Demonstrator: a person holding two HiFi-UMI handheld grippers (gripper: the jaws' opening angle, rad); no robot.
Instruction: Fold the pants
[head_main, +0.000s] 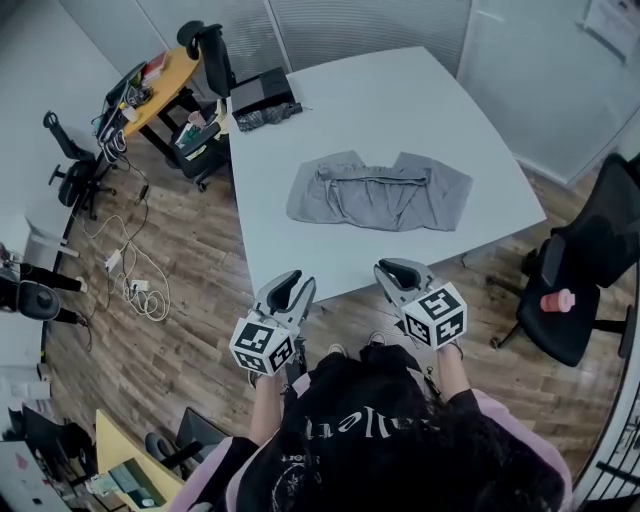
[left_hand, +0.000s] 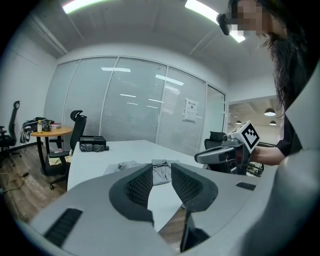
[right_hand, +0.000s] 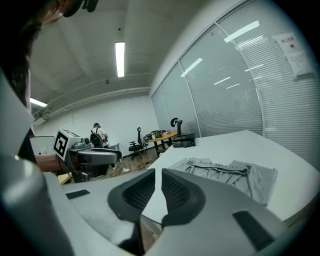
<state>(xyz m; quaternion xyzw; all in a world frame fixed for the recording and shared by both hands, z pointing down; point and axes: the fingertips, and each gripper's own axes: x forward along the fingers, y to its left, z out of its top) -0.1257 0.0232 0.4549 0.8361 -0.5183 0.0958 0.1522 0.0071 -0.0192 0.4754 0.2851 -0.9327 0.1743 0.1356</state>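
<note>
White table (head_main: 400, 110) on a wooden floor (head_main: 200, 290); a black chair (head_main: 590, 260) nearby bears a pink object (head_main: 558, 300).

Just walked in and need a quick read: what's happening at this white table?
A person stands at the white table, holding the left gripper and right gripper, both empty, short of the grey pants. The left's jaws are apart, the right's nearly together. The pants lie loosely spread, untouched.
</note>
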